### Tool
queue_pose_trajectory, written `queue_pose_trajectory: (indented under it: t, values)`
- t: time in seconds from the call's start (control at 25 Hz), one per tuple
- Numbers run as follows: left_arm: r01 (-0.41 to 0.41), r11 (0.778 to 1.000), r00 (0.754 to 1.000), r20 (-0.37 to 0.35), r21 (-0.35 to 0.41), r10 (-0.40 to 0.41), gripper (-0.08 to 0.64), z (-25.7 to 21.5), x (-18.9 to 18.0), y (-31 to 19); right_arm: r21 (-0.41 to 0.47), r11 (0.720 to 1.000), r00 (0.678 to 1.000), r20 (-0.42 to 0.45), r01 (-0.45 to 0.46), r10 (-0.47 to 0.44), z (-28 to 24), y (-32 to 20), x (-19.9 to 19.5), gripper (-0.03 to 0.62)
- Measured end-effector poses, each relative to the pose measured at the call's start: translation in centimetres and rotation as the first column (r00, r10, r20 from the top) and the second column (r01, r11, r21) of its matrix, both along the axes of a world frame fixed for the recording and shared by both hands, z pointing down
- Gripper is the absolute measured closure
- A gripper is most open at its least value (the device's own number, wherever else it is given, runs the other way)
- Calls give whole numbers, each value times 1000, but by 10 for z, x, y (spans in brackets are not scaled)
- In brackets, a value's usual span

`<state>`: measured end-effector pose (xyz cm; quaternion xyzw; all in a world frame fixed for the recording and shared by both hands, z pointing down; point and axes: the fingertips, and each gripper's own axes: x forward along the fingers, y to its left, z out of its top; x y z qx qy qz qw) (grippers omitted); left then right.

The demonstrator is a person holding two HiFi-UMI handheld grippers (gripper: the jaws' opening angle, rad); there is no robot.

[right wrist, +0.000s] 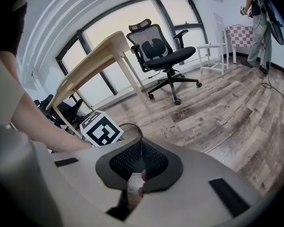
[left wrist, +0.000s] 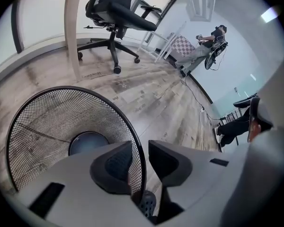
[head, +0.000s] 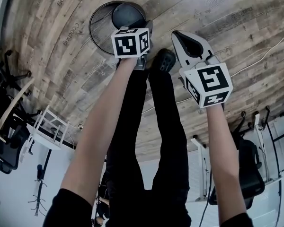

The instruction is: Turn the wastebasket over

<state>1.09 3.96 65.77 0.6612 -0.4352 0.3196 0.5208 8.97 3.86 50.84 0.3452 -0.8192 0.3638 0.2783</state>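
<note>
A black wire-mesh wastebasket [head: 103, 21] stands upright on the wood floor, its mouth facing up and its dark bottom visible inside. My left gripper [head: 143, 28] is down at its near rim. In the left gripper view the wastebasket [left wrist: 52, 122] fills the lower left and its rim passes between the gripper's [left wrist: 139, 157] parted jaws, one pad inside the mesh and one outside, with a gap on the outer side. My right gripper [head: 177, 36] hangs to the right of the basket, shut and empty. The right gripper view shows the closed right gripper [right wrist: 141, 145] with the wastebasket [right wrist: 128, 129] beyond it.
The person's black-clad legs and a shoe [head: 163, 60] stand just beside the basket. A black office chair [right wrist: 161, 51] and a wooden table [right wrist: 99, 56] stand farther off by the windows. Another person [left wrist: 203, 46] is far across the room. A cable [left wrist: 194, 93] lies on the floor.
</note>
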Motion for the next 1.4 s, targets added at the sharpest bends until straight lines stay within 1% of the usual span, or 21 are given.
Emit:
queue_pose_trajectory:
  t: [0.08, 0.28, 0.48, 0.56, 0.76, 0.92, 1.04, 1.16, 1.28, 1.4]
  values:
    - [-3, 1000, 1000, 21, 0, 3, 473, 2, -2, -1, -8, 1000, 1000, -6, -3, 3, 3, 1, 3, 559]
    - [-10, 1000, 1000, 26, -18, 11, 488, 1, -4, -1, -15, 1000, 1000, -20, -14, 14, 6, 0, 10, 558]
    - [63, 997, 998, 23, -34, -63, 503, 0, -6, 0, -16, 1000, 999, -33, -12, 11, 8, 3, 10, 558]
    - [79, 996, 997, 15, -40, -78, 506, -1, -6, 2, -18, 1000, 999, -34, -11, 11, 8, 5, 9, 558]
    - [31, 998, 1000, -1, -47, -31, 512, -10, -14, 15, -19, 1000, 1000, -28, -6, 5, 4, 11, 1, 558]
    - [27, 999, 999, -17, -41, -28, 516, -21, -27, 17, -13, 1000, 1000, -23, 0, 0, 0, 10, -7, 558]
    - [20, 999, 999, -49, -39, -22, 518, -30, -30, 18, -8, 1000, 1000, -19, 1, -1, -2, 9, -12, 560]
    - [-9, 1000, 997, -74, -28, 7, 520, -40, -28, 17, -6, 1000, 1000, -16, -2, 2, -6, 7, -18, 558]
    - [-47, 999, 993, -106, -9, 45, 522, -48, -22, 15, -4, 1000, 1000, -16, 1, -1, -10, 5, -22, 559]
    - [-65, 998, 985, -158, 5, 65, 522, -55, -11, 11, 0, 1000, 1000, -19, 0, -1, -12, 3, -22, 558]
